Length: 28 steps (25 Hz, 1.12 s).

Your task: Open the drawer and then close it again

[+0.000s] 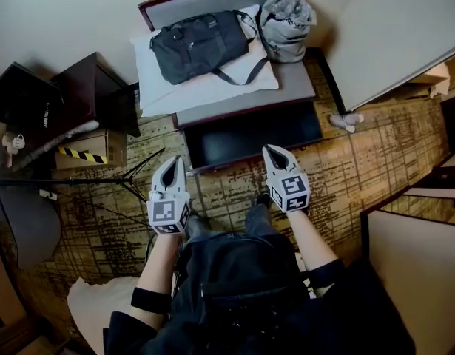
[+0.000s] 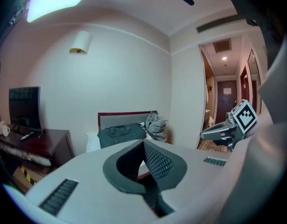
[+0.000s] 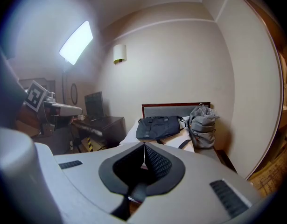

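- A black bag point(image 1: 197, 44) is laid on a white pillow point(image 1: 212, 87) on the bed point(image 1: 234, 102). The bag is zipped shut, so what is in it cannot be seen.
- A grey backpack point(image 1: 286, 24) is stood just beside the black bag, at the head of the bed. It is closed too.
- A cardboard box point(image 1: 90, 146) with yellow and black tape is kept on the floor by the dark counter point(image 2: 45, 141).
- A white mug point(image 2: 3, 129) is set on that counter.
- The drawer point(image 1: 253, 135) is seen as a dark panel at the foot of the bed, in front of both claws. Whether it is open cannot be told.
- The left claw point(image 1: 173, 167) is shut tight and nothing is held in it.
- The right claw point(image 1: 275, 157) is shut tight and nothing is held in it.
- No words can be read. Only black and white square marks are seen on the claws.
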Motion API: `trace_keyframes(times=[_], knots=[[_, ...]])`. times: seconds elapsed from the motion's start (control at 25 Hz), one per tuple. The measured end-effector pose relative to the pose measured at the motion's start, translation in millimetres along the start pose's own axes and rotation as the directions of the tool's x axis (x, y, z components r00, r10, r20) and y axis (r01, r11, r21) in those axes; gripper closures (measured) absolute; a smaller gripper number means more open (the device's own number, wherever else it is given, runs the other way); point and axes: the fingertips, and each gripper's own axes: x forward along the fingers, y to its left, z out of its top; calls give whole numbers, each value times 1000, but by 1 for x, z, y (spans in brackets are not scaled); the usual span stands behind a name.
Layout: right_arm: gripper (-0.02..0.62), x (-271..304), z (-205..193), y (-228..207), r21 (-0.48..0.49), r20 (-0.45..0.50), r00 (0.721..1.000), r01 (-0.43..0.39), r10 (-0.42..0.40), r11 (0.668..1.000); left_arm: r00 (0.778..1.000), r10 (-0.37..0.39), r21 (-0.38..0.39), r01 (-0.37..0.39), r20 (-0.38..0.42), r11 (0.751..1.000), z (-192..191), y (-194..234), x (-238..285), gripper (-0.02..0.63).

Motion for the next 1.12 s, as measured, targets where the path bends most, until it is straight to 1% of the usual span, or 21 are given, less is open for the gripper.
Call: trace_keyframes(times=[0.16, 0.28, 0.44, 0.6, 0.84, 0.96, 1.12], knots=[[595, 2, -2, -5, 6, -5, 1000, 9, -9, 1000, 1000, 3, -17, -4, -13, 1000, -4, 1, 1, 606], [595, 5, -4, -6, 6, -11, 1000, 12, -12, 1000, 1000, -24, -12, 24, -9, 1000, -3, -4, 4, 606], [595, 4, -8, -6, 3, -21, 1000, 13, -13, 1000, 998, -56, 5, 56, -24, 998, -7, -13, 7, 606], [595, 0, -16, -9, 8, -34, 999, 24, -24, 1000, 996, -78, -1, 78, -41, 997, -13, -19, 10, 606], [595, -5, -25, -20, 14, -46, 998, 43, -42, 999, 994, -105, -6, 105, -42, 994, -17, -31, 20, 606], [595, -8, -39, -25, 23, -71, 996, 46, -44, 999, 992, -119, 0, 119, -52, 993, -22, -39, 23, 606], [595, -6, -62, -27, 32, -115, 993, 44, -40, 999, 987, -128, 4, 129, -96, 992, -31, -48, 26, 606]])
